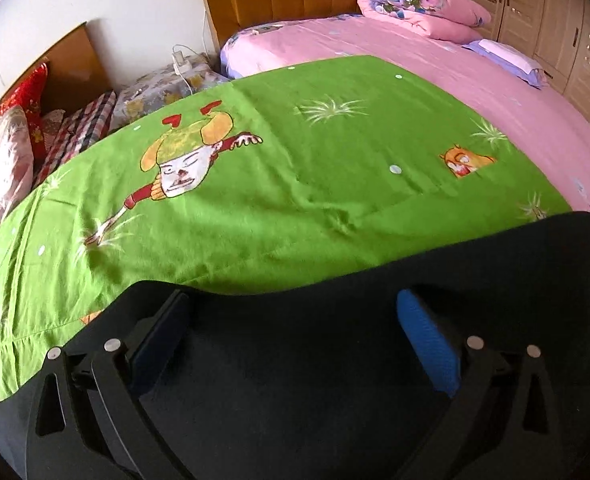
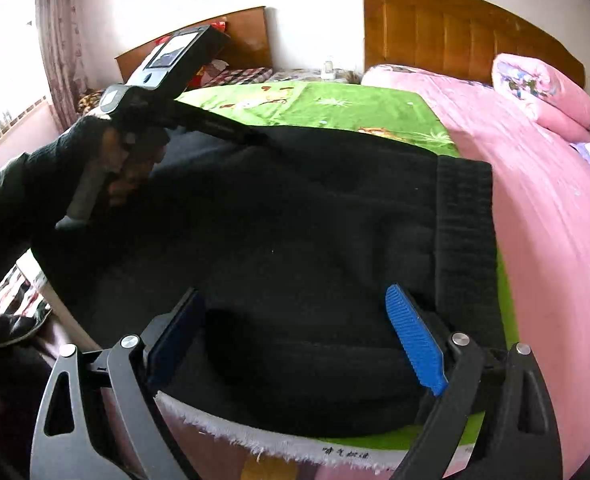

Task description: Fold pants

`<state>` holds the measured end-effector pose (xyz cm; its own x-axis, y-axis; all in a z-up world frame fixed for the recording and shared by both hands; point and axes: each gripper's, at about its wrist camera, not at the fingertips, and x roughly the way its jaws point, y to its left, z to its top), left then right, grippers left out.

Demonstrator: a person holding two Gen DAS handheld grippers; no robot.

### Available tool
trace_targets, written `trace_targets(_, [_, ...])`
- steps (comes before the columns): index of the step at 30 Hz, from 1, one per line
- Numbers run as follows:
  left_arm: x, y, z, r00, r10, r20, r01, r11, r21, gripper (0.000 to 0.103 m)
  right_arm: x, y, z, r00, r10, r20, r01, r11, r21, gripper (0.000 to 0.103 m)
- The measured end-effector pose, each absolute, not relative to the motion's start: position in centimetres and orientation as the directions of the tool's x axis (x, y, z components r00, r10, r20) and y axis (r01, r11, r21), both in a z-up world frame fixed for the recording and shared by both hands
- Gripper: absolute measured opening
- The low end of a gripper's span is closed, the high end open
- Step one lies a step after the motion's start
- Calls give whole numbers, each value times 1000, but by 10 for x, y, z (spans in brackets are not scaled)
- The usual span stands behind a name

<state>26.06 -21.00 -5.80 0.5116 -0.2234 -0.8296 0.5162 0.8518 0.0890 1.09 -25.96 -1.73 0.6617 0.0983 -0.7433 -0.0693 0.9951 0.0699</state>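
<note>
While the black knit pants [image 2: 295,220] lie lengthwise along the bed edge, ribbed waistband toward the pink sheet [image 2: 535,220], both the left gripper [image 1: 295,344] and right gripper [image 2: 295,340] stand spread wide above them.

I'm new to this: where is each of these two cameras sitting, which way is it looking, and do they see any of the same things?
Left wrist: rides the left gripper, looking down along its open fingers over the black pants and green sheet.
Right wrist: rides the right gripper, fingers open above the pants; the person's left hand holding the other gripper shows at upper left.
Shared: pants, green sheet, pink bed and folded pink quilt.
</note>
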Motion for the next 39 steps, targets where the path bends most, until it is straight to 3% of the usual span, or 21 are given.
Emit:
trace_targets(4, [260,-214,-56,518,-219,-827,511,854,95,102,22,-230,-4,682,184,-708,-143,983,118,89])
trace_targets(7, [259,-214,-56,521,-221,-825,512,854,95,102,36,-207,-25,624,108,-774,-148,989,19,89])
trace_targets(10, [259,-214,-56,523,-219,-824,512,854,98,102,29,-218,-33,639,154,-753,-133,987,89,91])
trace_targets(27, [257,-215,-56,535,-215,-817,507,855,106,102,-4,-215,-33,646,73,-760,-99,995,11,91])
trace_targets(30, [250,-209,-45,592,-209,-778,471,873,124,102,-5,-214,-32,645,72,-761,-99,995,10,91])
trace_targets(35, [215,-161,12,662,-346,-665,482,876,24,101,-2,-210,-28,628,56,-776,-101,995,-9,92])
trace_targets(39, [202,-126,13,675,-251,-694,457,880,126,101,3,-205,-19,644,21,-765,-91,995,-50,92])
